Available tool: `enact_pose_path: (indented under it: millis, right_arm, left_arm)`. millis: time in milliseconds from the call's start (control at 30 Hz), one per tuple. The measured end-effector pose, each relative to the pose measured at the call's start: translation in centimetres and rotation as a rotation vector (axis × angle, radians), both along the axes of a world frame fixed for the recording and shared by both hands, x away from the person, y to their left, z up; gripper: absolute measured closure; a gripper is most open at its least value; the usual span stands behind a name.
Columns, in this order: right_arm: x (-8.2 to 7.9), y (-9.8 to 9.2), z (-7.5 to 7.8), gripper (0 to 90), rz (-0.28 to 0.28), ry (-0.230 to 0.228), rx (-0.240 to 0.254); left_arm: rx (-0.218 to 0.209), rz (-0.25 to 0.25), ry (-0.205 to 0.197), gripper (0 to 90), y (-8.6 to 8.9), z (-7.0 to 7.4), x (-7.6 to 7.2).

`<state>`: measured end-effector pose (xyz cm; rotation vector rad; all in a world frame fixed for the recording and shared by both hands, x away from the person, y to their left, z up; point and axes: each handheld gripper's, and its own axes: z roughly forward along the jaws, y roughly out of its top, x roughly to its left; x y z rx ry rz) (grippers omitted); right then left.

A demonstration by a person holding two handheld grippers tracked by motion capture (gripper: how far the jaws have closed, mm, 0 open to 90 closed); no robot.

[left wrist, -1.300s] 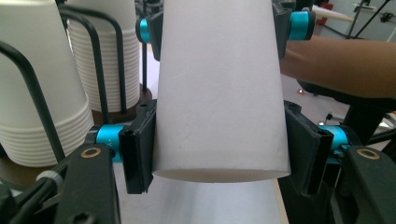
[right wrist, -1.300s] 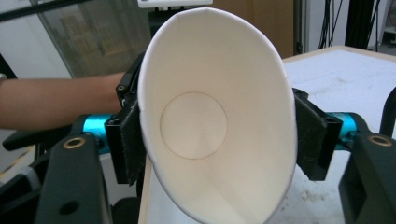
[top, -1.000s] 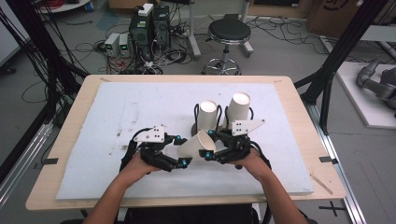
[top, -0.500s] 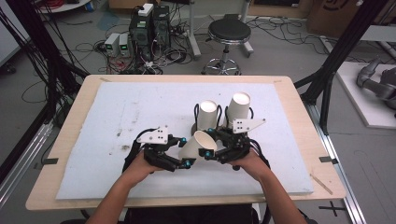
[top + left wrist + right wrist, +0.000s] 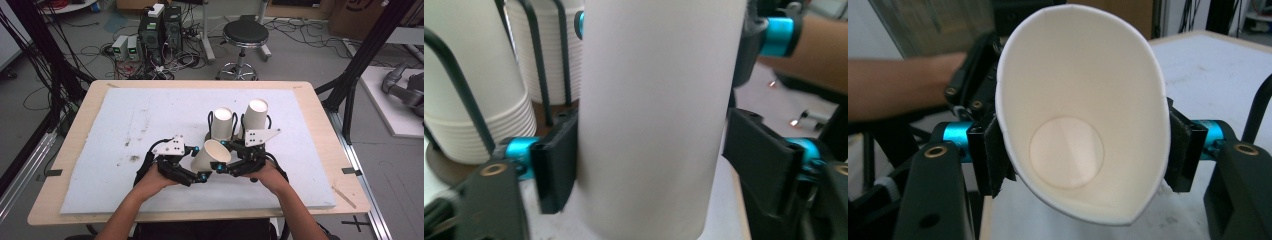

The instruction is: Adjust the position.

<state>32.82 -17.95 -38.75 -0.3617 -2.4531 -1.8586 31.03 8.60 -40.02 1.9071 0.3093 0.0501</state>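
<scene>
Paper cup (image 5: 211, 155) hangs above the desk (image 5: 125, 125) between the two hands, near the middle of the white mat and at about six o'clock from the two stacks of cups (image 5: 223, 123) that stand in a black wire holder (image 5: 212, 120) on a brown round base. It lies tilted on its side, its open mouth turned toward the right gripper (image 5: 224, 166).

In the right gripper view the fingers (image 5: 993, 150) press the rim from three and nine o'clock and have squeezed the mouth from round into an oval, so this grip is clenched on the cup. In the left gripper view the left gripper (image 5: 200, 175) straddles the cup's body (image 5: 659, 115); its jaws have just been opening, with the cup between them. The finger at nine o'clock (image 5: 556, 165) lies against the wall, while the one at three o'clock (image 5: 764, 160) stands a little clear, so I read this side as released.

The main risk, in my judgement, is the squeeze at the rim: thin paper creases easily, and a harder pinch could fold the lip for good or let the cup pop out sideways. With one side holding, a quick pull could also twist the cup in the grip. A swing toward twelve o'clock might knock the nearby stacks.
</scene>
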Motion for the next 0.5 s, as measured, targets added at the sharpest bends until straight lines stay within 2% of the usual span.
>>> enact_pose_path:
  millis: [100,167,200,300,367,433,500]
  right_arm:
    - [0.0,0.14,0.04,34.7,0.006,0.004,-0.013]
    - [0.01,0.14,0.12,34.9,0.009,0.001,-0.019]
    - [-0.03,0.12,0.18,34.9,0.015,0.009,-0.017]
    - [-0.06,0.17,0.25,35.3,0.022,0.013,0.001]
    - [-0.08,0.16,0.28,32.8,0.024,0.017,0.014]
    - [-0.01,0.09,0.32,29.1,0.02,0.041,0.052]
    - [-0.03,-0.08,0.41,28.1,0.009,0.048,0.091]
  left_arm:
    - [0.026,-0.004,-0.013,24.3,-0.15,0.01,-0.05]
    - [0.042,-0.011,-0.02,28.3,-0.1,0.09,0.03]
    - [0.044,-0.017,-0.023,33.2,-0.06,0.1,0.08]
    - [0.034,-0.03,-0.015,35.0,-0.1,0.02,0.09]
    - [-0.001,-0.034,-0.008,35.3,0.0,-0.02,0.06]
    - [-0.042,-0.031,0.001,35.2,0.17,-0.04,0.13]
    - [-0.059,-0.032,0.007,35.3,0.28,-0.06,0.17]
